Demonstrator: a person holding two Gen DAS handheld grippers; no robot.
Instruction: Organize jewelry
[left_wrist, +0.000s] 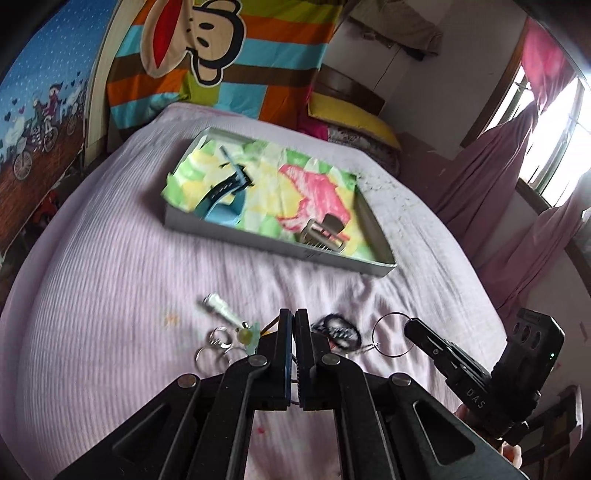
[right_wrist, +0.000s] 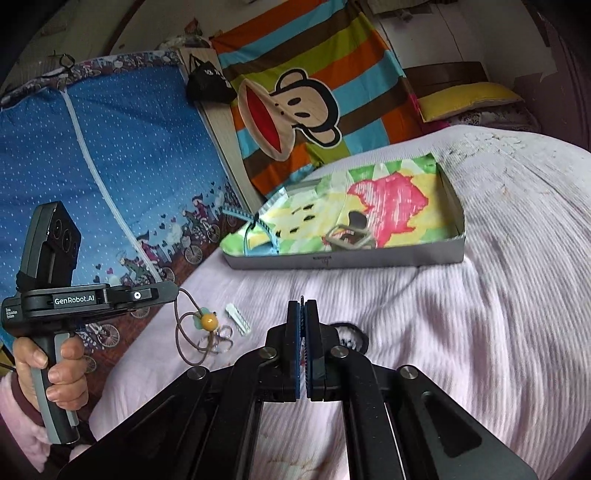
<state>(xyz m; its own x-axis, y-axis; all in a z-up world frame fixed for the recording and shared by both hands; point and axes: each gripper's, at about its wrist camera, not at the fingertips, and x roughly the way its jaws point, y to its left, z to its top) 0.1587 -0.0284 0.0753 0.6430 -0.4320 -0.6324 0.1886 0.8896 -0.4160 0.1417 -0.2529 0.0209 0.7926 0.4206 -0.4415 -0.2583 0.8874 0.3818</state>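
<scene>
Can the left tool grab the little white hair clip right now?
Probably not yet. The left tool is shut on the brown cord, so it would have to let go first. The white clip lies bare on the bed close by, nothing on top.

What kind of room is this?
Most likely a bedroom: the work surface is a bed with a pink ribbed sheet, a yellow pillow lies at its far end, and curtains hang at a window.
</scene>
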